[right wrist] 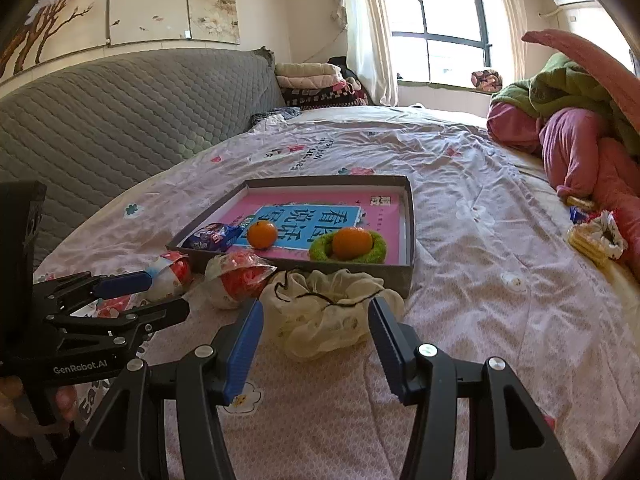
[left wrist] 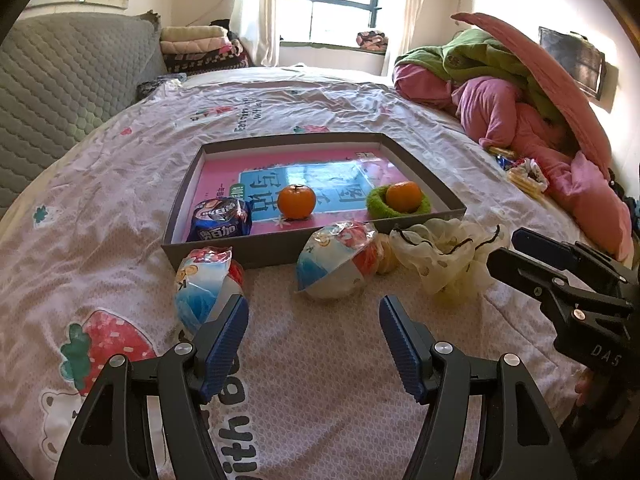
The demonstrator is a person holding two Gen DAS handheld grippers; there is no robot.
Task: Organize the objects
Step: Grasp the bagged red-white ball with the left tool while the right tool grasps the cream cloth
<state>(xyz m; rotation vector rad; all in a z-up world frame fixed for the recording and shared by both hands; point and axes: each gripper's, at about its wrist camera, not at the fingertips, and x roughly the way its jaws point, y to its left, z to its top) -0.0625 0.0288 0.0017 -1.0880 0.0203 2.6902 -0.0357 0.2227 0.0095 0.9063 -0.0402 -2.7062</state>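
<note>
A grey box lid (left wrist: pixel 280 246) (right wrist: pixel 360 270) lies on the bed and holds a pink book, a blue snack pack (left wrist: pixel 220 218) (right wrist: pixel 212 237), a loose orange (left wrist: pixel 296 201) (right wrist: pixel 262 234) and an orange on a green scrunchie (left wrist: pixel 400 200) (right wrist: pixel 350 245). In front of it lie two wrapped snack balls (left wrist: pixel 206 286) (left wrist: pixel 338 260) (right wrist: pixel 240 278) and a cream scrunchie (left wrist: pixel 444 256) (right wrist: pixel 328 316). My left gripper (left wrist: pixel 314 312) is open, just before the snack balls. My right gripper (right wrist: pixel 316 320) is open around the cream scrunchie, without gripping it.
A pile of pink and green bedding (left wrist: pixel 520 92) (right wrist: pixel 580 128) lies at the right. Small snacks and another scrunchie (right wrist: pixel 596 236) lie next to it. A grey quilted headboard (left wrist: pixel 60 80) stands at the left, folded blankets (right wrist: pixel 316 84) behind.
</note>
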